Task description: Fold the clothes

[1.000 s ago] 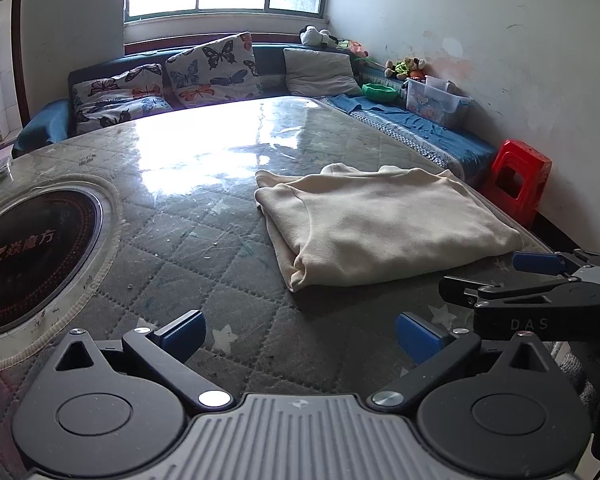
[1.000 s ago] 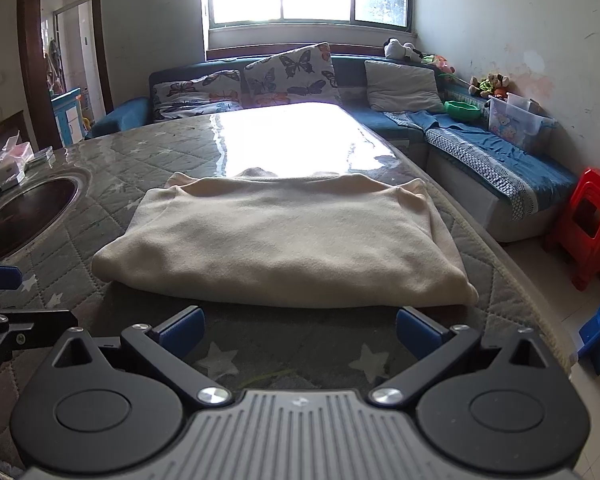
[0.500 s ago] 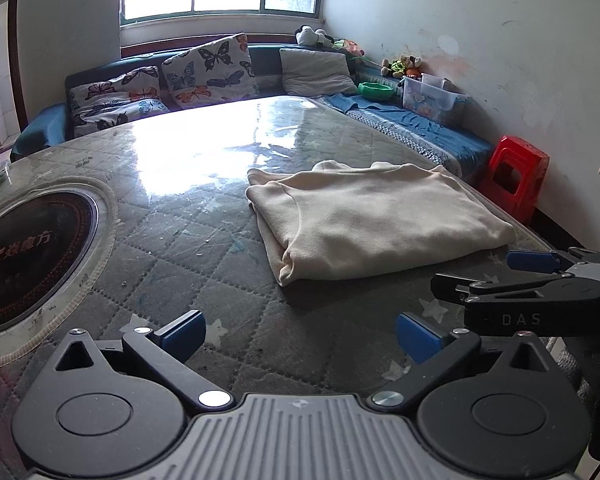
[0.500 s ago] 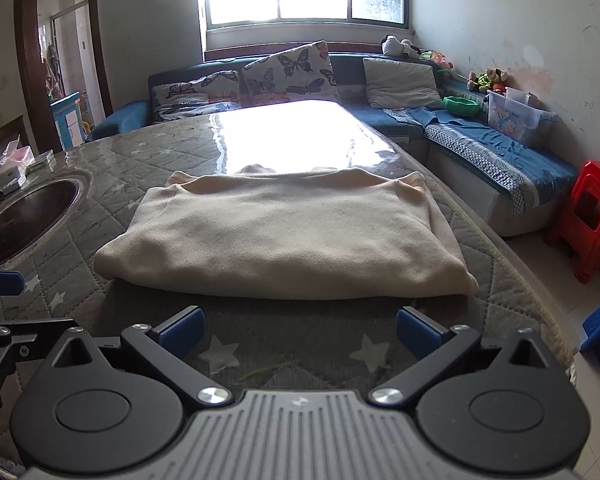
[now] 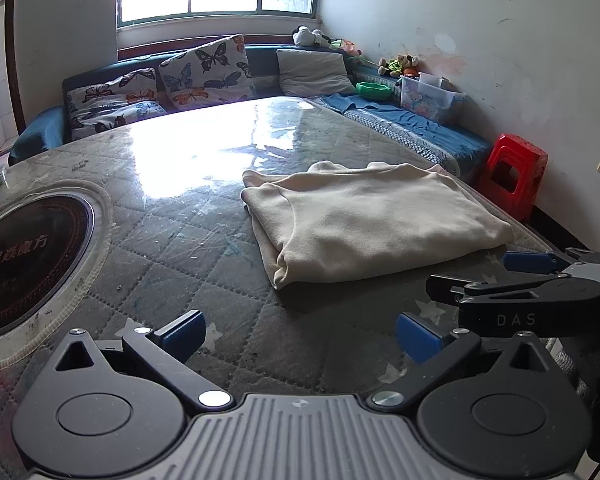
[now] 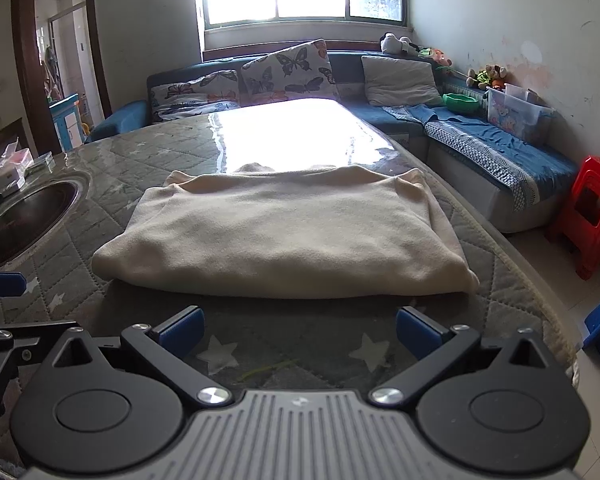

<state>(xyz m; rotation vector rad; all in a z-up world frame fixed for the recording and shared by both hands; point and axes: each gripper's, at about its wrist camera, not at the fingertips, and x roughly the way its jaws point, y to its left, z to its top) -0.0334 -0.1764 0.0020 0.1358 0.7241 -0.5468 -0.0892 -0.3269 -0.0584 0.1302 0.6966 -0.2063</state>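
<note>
**Fold made, jaws idle**

My left gripper and right gripper gape wide, holding nothing. The cream garment lies folded on the table at twelve o'clock. Next, probably another fold or release.

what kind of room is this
Most likely a home living room: a blue corner sofa with butterfly cushions, soft toys on its back ledge, and a large quilted table.
</note>
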